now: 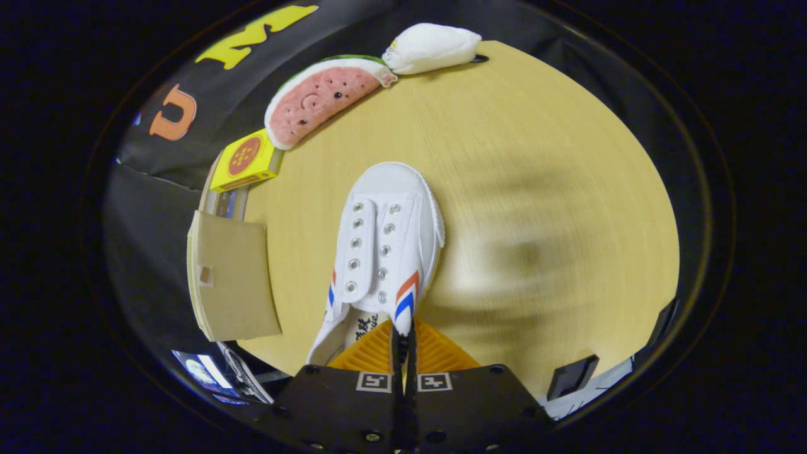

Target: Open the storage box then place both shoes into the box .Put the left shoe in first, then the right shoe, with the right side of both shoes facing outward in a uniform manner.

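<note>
A white canvas shoe (381, 252) with metal eyelets, no laces and red-and-blue side stripes hangs just ahead of my fingers, toe pointing away, above the wooden table (536, 189). My gripper (403, 343) is shut on the shoe, its fingers pinching the collar edge by the striped side. Left of the shoe lies a tan cardboard flap (230, 277), apparently the storage box lid; the inside of the box is hidden. The table surface looks blurred, while the shoe is sharp.
At the table's far edge lie a watermelon-slice plush (321, 98) and a white plush (432, 47). A small yellow box (246, 161) sits beyond the cardboard flap. A dark block (570, 375) stands at the table's near right edge.
</note>
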The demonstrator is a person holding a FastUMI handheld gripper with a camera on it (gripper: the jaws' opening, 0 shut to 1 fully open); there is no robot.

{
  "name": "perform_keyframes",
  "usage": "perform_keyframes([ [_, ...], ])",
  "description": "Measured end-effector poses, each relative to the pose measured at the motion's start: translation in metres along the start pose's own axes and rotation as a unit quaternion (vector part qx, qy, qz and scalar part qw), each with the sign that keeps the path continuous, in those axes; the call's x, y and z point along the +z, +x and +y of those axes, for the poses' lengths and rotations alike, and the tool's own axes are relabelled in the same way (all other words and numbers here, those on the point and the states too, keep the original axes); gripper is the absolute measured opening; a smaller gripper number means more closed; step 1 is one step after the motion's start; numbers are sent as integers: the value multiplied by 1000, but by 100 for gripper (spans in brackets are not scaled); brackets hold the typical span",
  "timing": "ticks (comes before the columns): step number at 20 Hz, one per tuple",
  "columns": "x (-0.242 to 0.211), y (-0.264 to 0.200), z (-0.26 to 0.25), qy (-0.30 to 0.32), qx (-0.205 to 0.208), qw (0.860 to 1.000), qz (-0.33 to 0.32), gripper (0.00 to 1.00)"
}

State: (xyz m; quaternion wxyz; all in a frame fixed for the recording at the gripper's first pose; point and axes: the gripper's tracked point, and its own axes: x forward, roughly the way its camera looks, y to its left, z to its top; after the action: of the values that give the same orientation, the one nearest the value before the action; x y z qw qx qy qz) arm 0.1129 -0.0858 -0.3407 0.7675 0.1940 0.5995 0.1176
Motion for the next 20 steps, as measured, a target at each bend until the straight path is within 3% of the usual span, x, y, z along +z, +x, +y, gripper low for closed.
perform_keyframes([
  [6,-6,-30,75,-53,5,998,-29,0],
  [13,-27,-61,199,-118,49,991,-45,0],
  [20,-55,-52,308,-161,79,983,-45,0],
])
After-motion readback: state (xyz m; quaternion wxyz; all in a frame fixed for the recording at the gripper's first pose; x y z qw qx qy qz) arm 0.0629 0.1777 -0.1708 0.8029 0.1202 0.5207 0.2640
